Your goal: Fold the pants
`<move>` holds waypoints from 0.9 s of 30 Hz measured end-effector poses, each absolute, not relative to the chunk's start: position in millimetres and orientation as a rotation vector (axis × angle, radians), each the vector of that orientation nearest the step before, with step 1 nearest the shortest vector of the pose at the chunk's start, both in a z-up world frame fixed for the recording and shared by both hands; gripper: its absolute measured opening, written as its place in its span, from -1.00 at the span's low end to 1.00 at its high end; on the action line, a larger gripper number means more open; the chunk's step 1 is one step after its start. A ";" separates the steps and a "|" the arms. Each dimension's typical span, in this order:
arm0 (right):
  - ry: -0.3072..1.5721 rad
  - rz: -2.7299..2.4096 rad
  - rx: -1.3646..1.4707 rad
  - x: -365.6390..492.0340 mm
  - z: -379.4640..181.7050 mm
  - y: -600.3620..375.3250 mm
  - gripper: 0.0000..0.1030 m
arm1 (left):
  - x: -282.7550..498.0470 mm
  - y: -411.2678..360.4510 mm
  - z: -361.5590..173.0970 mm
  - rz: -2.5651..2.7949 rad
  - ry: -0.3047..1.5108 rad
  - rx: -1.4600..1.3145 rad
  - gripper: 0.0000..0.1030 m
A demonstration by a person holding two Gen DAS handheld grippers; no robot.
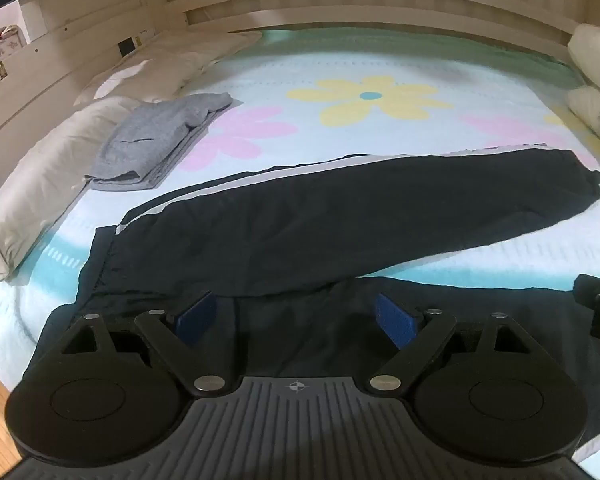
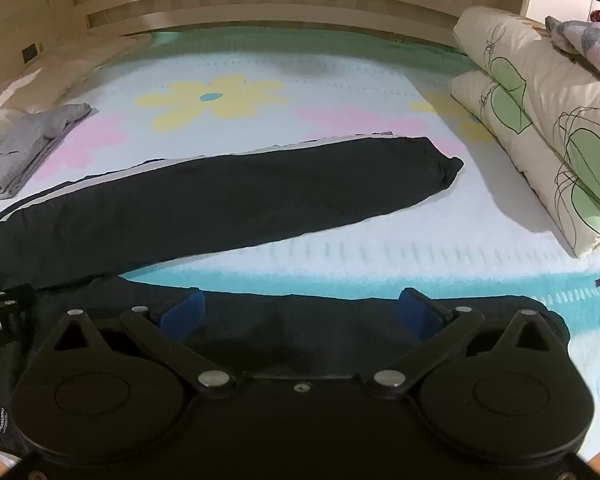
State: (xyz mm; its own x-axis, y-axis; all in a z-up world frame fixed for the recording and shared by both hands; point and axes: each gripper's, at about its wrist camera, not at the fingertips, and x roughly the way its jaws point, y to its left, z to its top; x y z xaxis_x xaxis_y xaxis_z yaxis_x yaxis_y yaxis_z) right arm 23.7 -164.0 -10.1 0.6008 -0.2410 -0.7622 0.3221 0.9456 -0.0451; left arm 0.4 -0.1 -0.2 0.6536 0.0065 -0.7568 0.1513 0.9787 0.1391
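Pants point(image 1: 340, 216): lying spread on the flowered bedspread point(image 1: 380, 80), one leg angling away, the near leg under both grippers.
Fabric: looking light, limp, slippery.
Left gripper point(image 1: 296, 316): hovering, fingers spread wide.
Right gripper point(image 2: 300, 310): hovering likewise, gripping nothing.
Hold: I'd be pinching the near leg's edge.

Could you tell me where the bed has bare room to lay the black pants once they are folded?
Free: the flowered sheet beyond the black pants, between the grey folded garment and the rolled quilts; also the strip between the two pant legs toward the quilts. Crowded: the near edge, under both open tongs, left and right.
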 end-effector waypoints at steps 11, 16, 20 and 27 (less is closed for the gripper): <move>0.874 -0.328 0.083 27.1 -18.6 -160.6 0.99 | 2.2 2.0 -5.0 -0.083 0.865 0.199 0.69; 0.885 -0.326 0.082 26.2 -14.4 -161.7 0.99 | 1.2 1.8 -4.5 -0.087 0.881 0.210 0.69; 0.889 -0.326 0.083 25.8 -14.4 -161.9 0.99 | -0.3 2.5 -5.9 -0.087 0.880 0.217 0.69; 0.890 -0.323 0.082 26.1 -16.1 -162.5 0.99 | 1.6 1.2 -6.1 -0.079 0.879 0.217 0.69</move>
